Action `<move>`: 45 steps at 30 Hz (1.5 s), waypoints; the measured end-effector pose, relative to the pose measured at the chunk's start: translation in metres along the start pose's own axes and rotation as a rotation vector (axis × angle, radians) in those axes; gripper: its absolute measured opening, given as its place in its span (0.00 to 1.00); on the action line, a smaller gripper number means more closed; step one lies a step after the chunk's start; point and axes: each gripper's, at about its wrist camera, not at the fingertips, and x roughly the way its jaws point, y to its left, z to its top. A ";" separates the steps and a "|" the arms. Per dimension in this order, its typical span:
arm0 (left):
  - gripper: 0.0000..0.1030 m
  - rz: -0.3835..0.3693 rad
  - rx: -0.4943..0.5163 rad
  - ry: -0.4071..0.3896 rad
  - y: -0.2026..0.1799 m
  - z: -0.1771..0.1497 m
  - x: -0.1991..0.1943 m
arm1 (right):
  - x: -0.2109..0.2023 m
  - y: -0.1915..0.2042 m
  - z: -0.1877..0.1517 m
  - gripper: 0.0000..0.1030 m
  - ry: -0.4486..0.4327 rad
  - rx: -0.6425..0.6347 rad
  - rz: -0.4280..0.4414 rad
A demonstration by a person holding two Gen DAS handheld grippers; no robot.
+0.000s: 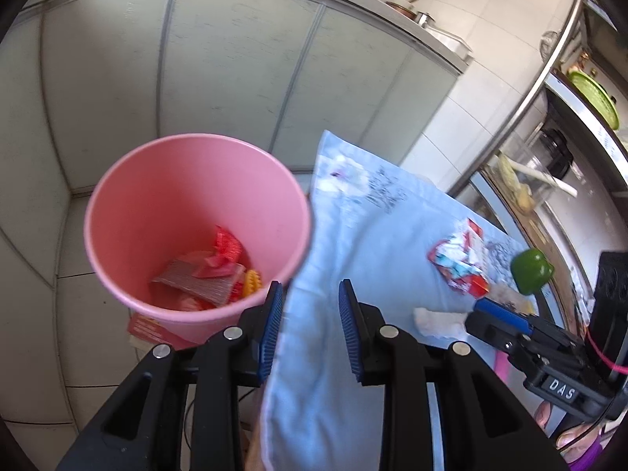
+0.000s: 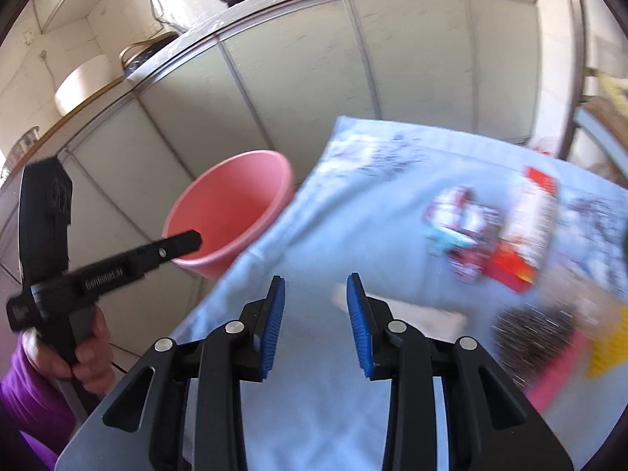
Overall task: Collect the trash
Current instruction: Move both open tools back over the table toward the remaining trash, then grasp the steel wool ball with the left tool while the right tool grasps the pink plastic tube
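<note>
— Where is the trash?

— Some already lies in the pink bucket (image 1: 196, 231), which stands on the floor just beside the table's corner: a red wrapper (image 1: 225, 249), a silvery packet (image 1: 196, 282) and a yellow ridged piece (image 1: 252, 282). More lies on the light blue cloth (image 1: 353, 235): a crumpled red-and-white wrapper (image 1: 459, 263), a white tissue (image 1: 439, 320) and a green pepper (image 1: 532, 271). A red carton (image 2: 530, 231) lies touching that wrapper (the right view is too blurred to read its print).

— And the hands?

— The left gripper (image 1: 312, 325) tilts down over the cloth's edge beside the bucket, jaws apart, nothing between the blue pads. The right gripper (image 2: 316, 325) also points down over the cloth, jaws apart and empty. In the right view a hand (image 2: 84, 353) in a purple sleeve (image 2: 27, 392) wraps the left gripper's handle.

— Any writing?

— "DAS" on the right gripper's body; the white lettering on the left gripper's side is unreadable.
</note>
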 end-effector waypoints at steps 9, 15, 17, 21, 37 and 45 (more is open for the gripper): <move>0.28 -0.059 0.078 0.026 -0.039 -0.007 0.012 | -0.062 -0.069 -0.048 0.33 -0.073 0.159 -0.295; 0.28 -0.083 0.122 0.045 -0.061 -0.011 0.019 | -0.055 -0.103 -0.068 0.43 -0.023 0.282 -0.314; 0.28 -0.086 0.137 0.050 -0.066 -0.012 0.019 | -0.048 -0.105 -0.074 0.43 0.002 0.286 -0.319; 0.28 -0.095 0.166 0.055 -0.078 -0.014 0.020 | -0.035 -0.103 -0.082 0.43 0.044 0.267 -0.359; 0.28 -0.260 0.261 0.229 -0.185 -0.037 0.065 | -0.066 -0.132 -0.105 0.20 0.005 0.319 -0.402; 0.29 -0.212 0.175 0.307 -0.212 -0.047 0.106 | -0.080 -0.143 -0.120 0.20 -0.011 0.340 -0.393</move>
